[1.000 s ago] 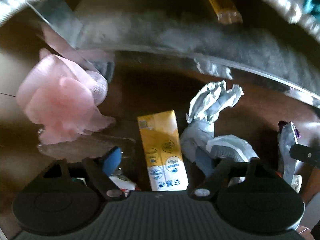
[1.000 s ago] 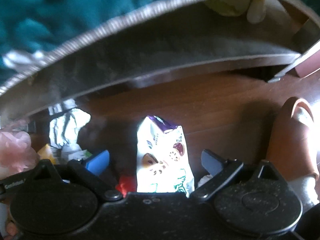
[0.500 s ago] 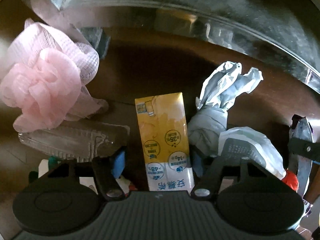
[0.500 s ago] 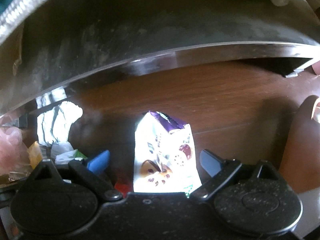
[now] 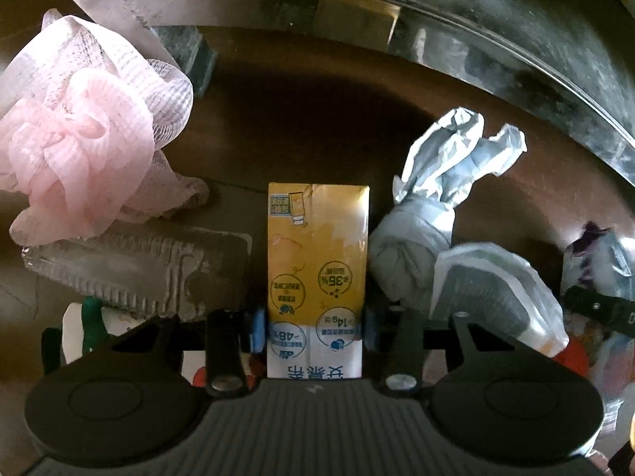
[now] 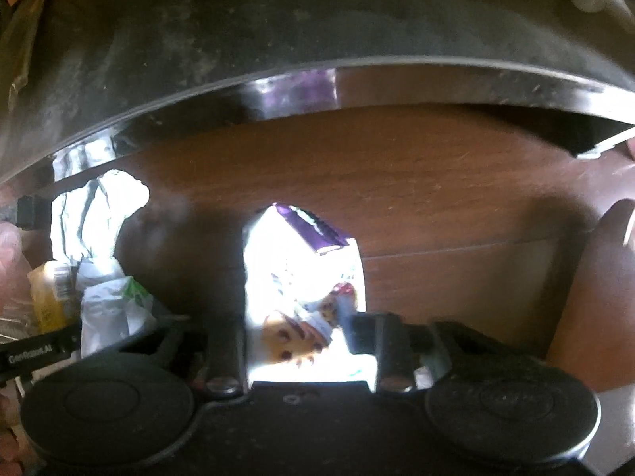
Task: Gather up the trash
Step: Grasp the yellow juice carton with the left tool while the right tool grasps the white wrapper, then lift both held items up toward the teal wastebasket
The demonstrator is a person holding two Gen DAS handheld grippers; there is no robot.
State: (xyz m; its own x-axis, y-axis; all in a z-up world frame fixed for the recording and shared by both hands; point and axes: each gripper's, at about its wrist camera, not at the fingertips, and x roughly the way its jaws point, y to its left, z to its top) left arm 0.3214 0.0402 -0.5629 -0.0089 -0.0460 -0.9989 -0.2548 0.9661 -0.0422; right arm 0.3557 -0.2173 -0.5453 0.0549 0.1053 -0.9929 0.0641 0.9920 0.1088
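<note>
My left gripper (image 5: 314, 329) is shut on a yellow and white drink carton (image 5: 316, 261) that lies on the dark wooden table (image 5: 301, 135). My right gripper (image 6: 301, 337) is shut on a white and purple cookie wrapper (image 6: 305, 273); that wrapper also shows at the right edge of the left wrist view (image 5: 599, 254). The carton shows at the left of the right wrist view (image 6: 49, 297). A large metal bin (image 5: 476, 20) curves across the back of both views (image 6: 278, 39).
A pink mesh sponge (image 5: 83, 146) and a clear plastic tray (image 5: 135, 269) lie left of the carton. Crumpled grey-white paper (image 5: 448, 182) and a white wrapper (image 5: 496, 289) lie right of it. A brown object (image 6: 595, 297) stands at the right.
Both grippers have closed: the left onto the drink carton, the right onto the cookie wrapper. Both views have moved in closer to the table and the bin.
</note>
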